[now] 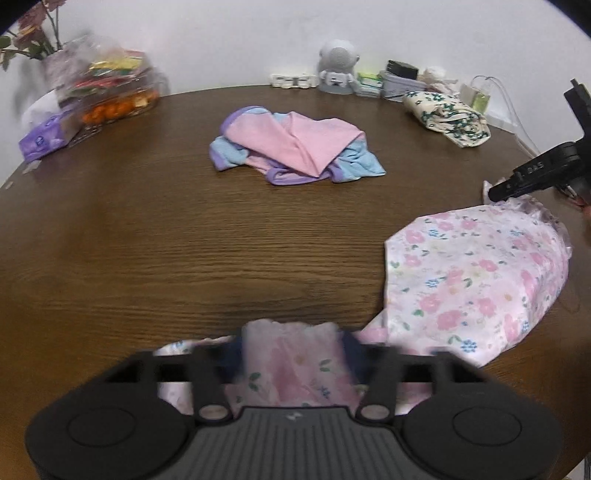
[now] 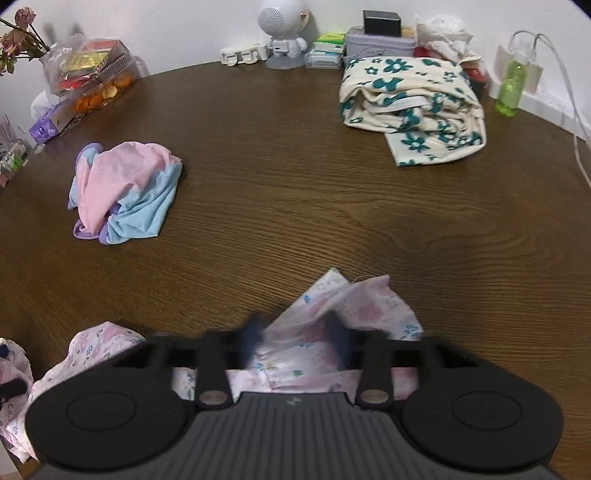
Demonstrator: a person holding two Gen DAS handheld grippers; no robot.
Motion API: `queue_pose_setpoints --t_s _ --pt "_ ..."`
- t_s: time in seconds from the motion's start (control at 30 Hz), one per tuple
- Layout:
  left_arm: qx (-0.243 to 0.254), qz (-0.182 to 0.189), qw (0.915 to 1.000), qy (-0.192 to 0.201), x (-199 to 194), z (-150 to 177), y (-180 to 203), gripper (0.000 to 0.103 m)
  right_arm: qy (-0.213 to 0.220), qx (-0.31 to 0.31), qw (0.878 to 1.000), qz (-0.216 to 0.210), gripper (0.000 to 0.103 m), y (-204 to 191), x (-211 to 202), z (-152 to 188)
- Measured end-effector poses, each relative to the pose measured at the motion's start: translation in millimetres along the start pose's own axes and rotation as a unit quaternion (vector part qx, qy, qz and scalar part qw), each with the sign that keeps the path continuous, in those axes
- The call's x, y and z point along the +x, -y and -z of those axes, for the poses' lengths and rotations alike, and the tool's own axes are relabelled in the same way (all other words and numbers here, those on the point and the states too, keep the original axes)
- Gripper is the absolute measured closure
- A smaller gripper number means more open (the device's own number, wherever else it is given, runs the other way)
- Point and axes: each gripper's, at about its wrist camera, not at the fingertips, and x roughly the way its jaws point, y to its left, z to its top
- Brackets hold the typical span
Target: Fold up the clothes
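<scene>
three garments on the round wooden desk [image 2: 295, 177]: one pink floral garment [image 1: 476, 284] at the near edge, one crumpled pink, blue and purple garment [image 1: 295, 147] mid-desk, one folded cream cloth with teal flowers [image 2: 413, 110] toward the back right. along the wall: one white speaker figure [image 2: 280, 33], one lavender tin [image 2: 380, 42] with a black box on its lid, one green bottle [image 2: 511, 86], one clear container [image 1: 110, 88] holding coloured packets and orange fruit, one purple tissue pack [image 1: 48, 134]. left gripper [image 1: 291, 350], tilted down toward the desk, jaws narrow and pinching a bunched fold of the floral garment. right gripper [image 2: 295, 336], likewise tilted down, jaws narrow on another corner of the same garment, which lies slack on the desk between the two.
</scene>
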Motion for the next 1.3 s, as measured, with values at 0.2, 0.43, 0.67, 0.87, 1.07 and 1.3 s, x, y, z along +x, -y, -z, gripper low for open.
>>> queue_pose_setpoints --t_s 0.2,0.43,0.67,0.87,1.07,1.3 --pt "0.020 -0.007 0.9960 0.087 -27 -23 3 0.100 0.099 0.026 0.995 -0.022 0.103 10 -34 -3" --pt "0.030 -0.029 0.9546 0.295 -136 -89 11 0.101 0.315 0.073 0.944 -0.071 0.103 47 -181 -16" --pt "0.100 -0.010 0.9217 0.375 -191 -51 38 0.100 0.406 0.040 0.911 -0.056 0.103 86 -284 72" --pt "0.120 0.030 0.9753 0.183 -97 32 53 0.094 0.227 0.092 0.969 -0.015 0.101 118 -208 174" --pt "0.051 0.054 0.9936 0.085 -45 70 43 0.052 0.131 0.163 0.978 -0.009 0.063 137 -151 238" --pt "0.041 0.020 0.9944 0.095 -50 66 46 0.035 0.151 0.109 0.982 0.006 0.038 116 -144 205"
